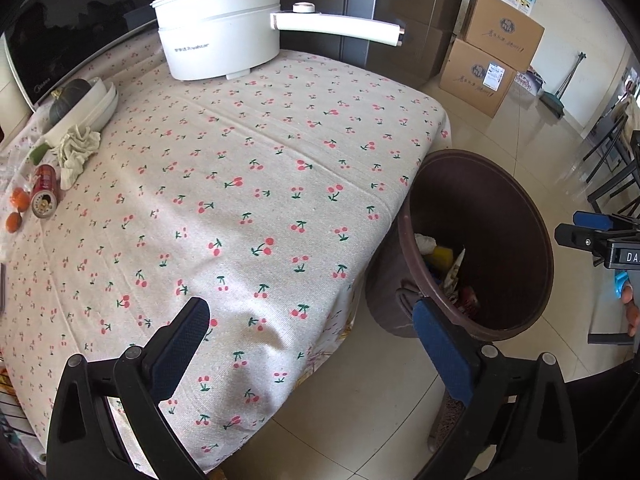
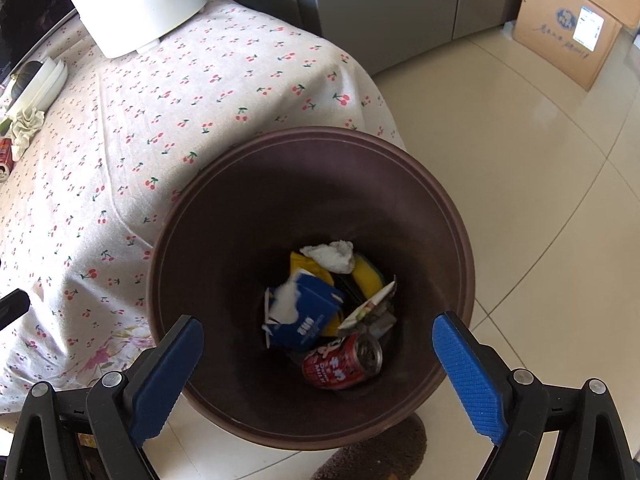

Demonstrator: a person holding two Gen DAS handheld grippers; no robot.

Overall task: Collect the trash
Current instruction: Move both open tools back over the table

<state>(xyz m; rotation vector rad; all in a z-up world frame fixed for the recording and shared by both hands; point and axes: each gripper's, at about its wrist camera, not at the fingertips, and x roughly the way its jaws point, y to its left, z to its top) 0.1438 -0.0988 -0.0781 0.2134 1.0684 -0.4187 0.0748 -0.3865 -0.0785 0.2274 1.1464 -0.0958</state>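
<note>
A brown trash bin (image 2: 440, 208) (image 1: 532, 216) stands on the floor beside the table. At its bottom lie a red can (image 2: 340, 364), a torn blue carton (image 2: 308, 316), white crumpled paper (image 2: 334, 256) and yellow scraps. My right gripper (image 2: 318, 344) hangs over the bin, open and empty. My left gripper (image 1: 312, 328) is open and empty above the table's near corner, left of the bin. On the table's far left lie another red can (image 1: 45, 192) and a crumpled cloth (image 1: 78, 152). The right gripper (image 1: 588, 240) shows at the right edge of the left wrist view.
The table wears a cherry-print cloth (image 1: 248, 184). A white electric pot (image 1: 220, 28) with a long handle stands at its back. Stacked white bowls (image 1: 96, 108) with a dark squash, and small oranges (image 1: 18, 204), sit at the left. Cardboard boxes (image 1: 492, 56) and dark chairs (image 1: 616, 164) line the tiled floor.
</note>
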